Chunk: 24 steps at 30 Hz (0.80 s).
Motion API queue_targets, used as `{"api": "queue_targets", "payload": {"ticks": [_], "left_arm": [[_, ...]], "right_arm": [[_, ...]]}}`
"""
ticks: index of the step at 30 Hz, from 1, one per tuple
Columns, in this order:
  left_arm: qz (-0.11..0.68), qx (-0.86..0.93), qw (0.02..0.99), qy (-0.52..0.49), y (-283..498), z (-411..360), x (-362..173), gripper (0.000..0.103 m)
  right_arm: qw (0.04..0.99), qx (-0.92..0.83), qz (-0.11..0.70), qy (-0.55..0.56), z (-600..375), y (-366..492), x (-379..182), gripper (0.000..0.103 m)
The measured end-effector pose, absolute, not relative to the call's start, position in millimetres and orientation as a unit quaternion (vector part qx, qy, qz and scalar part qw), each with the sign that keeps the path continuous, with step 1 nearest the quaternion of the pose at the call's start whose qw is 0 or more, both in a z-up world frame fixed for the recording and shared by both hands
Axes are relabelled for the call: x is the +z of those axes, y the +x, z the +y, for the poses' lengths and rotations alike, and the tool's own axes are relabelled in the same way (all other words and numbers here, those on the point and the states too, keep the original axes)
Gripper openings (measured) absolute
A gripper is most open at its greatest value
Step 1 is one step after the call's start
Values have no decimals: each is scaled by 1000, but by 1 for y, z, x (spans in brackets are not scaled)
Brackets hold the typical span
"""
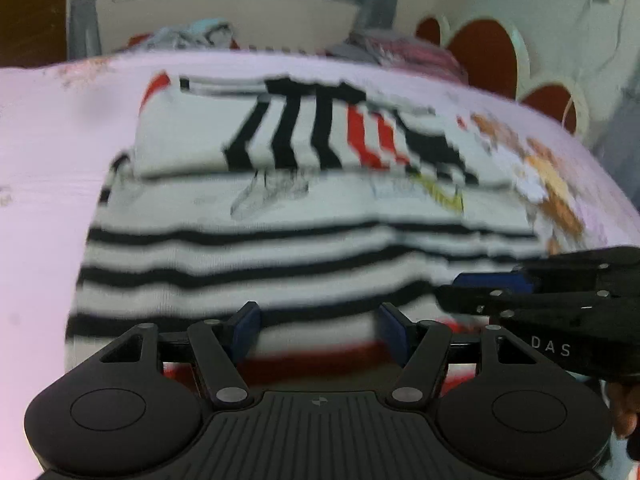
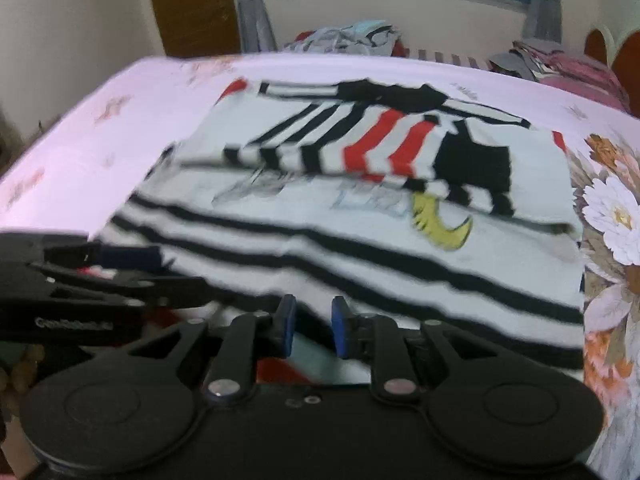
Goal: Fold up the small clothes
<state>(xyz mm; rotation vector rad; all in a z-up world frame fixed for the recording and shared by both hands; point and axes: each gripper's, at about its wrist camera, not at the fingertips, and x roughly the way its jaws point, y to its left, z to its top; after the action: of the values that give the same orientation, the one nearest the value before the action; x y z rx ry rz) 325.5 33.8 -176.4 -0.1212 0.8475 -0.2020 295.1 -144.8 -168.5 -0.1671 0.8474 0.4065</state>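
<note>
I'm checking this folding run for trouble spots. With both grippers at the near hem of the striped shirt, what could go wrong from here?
The sleeves are already folded over the striped shirt; a hard pull on the hem could undo that fold. The left gripper and right gripper show different jaw gaps, so the hem may lift unevenly. The frames are blurred, so whether either grips cloth is unclear.

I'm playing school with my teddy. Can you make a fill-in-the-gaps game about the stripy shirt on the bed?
1. The shirt has black and ____ stripes folded over on top.
2. The printed moon on the shirt is ____.
3. The shirt lies on a ____ bedsheet.
4. The right tool has ____ pads.

Missing words: red; yellow; pink; blue
</note>
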Motion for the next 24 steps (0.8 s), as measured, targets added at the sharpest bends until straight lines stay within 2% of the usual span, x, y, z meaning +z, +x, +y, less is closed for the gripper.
{"api": "queue_targets", "payload": {"ticks": [5,12,14,21,24], "left_arm": [[396,-98,912,-40,290,61,-185,64],[389,-92,915,-54,254,89,-186,64],[386,-92,916,-59,247,92,-187,65],[370,-86,921,-91,221,93,-174,65],[385,-84,916,-76,215,90,-183,65]], "right_arm": [[897,134,407,-113,-162,264,-177,19],[902,70,413,-105,-193,227,-176,19],[901,54,415,-114,-191,219,-176,24],[913,84,397,-46,-177,187,-159,23],[908,91,406,-58,-164,179,-166,23]]}}
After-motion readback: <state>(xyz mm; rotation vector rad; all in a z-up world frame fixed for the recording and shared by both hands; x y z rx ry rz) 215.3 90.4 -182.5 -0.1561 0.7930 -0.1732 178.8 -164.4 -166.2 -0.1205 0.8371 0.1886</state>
